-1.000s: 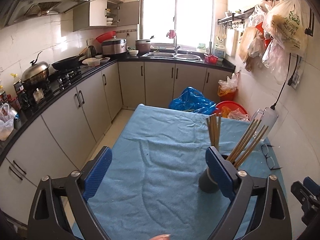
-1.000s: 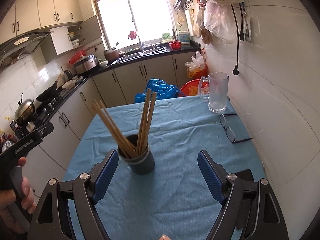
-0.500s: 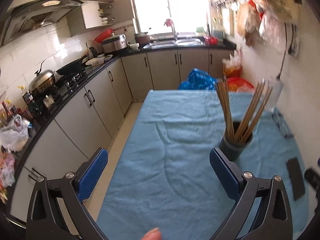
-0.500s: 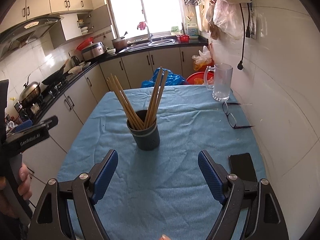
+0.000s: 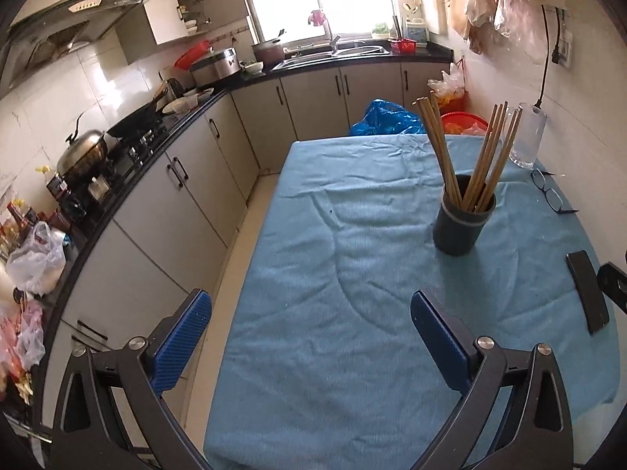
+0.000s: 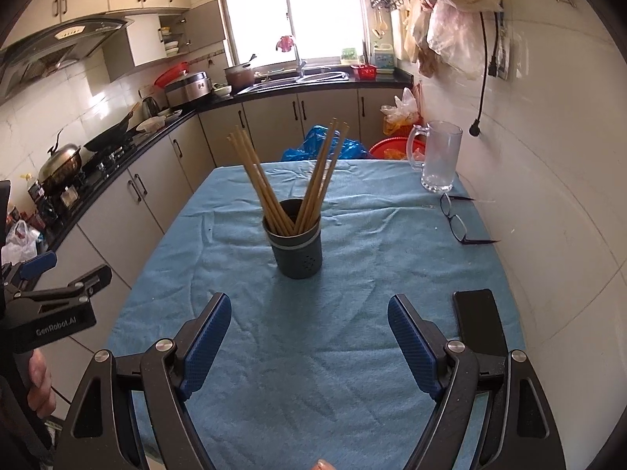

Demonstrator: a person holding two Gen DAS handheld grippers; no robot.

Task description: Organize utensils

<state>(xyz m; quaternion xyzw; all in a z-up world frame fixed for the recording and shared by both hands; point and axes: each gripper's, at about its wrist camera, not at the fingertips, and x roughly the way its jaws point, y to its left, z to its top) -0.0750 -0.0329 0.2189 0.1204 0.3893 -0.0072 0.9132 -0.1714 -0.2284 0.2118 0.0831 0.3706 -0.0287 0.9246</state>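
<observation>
A dark grey utensil holder [image 6: 296, 243] stands upright in the middle of the table on a blue cloth [image 6: 352, 333]; it also shows in the left wrist view [image 5: 462, 223]. Several wooden chopsticks [image 6: 309, 180] stand in it, fanned into two bunches [image 5: 474, 156]. My right gripper [image 6: 309, 337] is open and empty, above the cloth on the near side of the holder. My left gripper [image 5: 309, 337] is open and empty, near the table's left front edge, well apart from the holder.
A glass mug [image 6: 439, 158] stands at the far right corner. Glasses [image 6: 454, 221] and a black phone [image 6: 476, 321] lie along the right side by the wall. Kitchen counter and cabinets [image 5: 156, 203] run along the left, with a floor gap between.
Both grippers have pulled back and up from the holder, which now looks smaller and farther. The left gripper has swung left of it. Both stayed open.
</observation>
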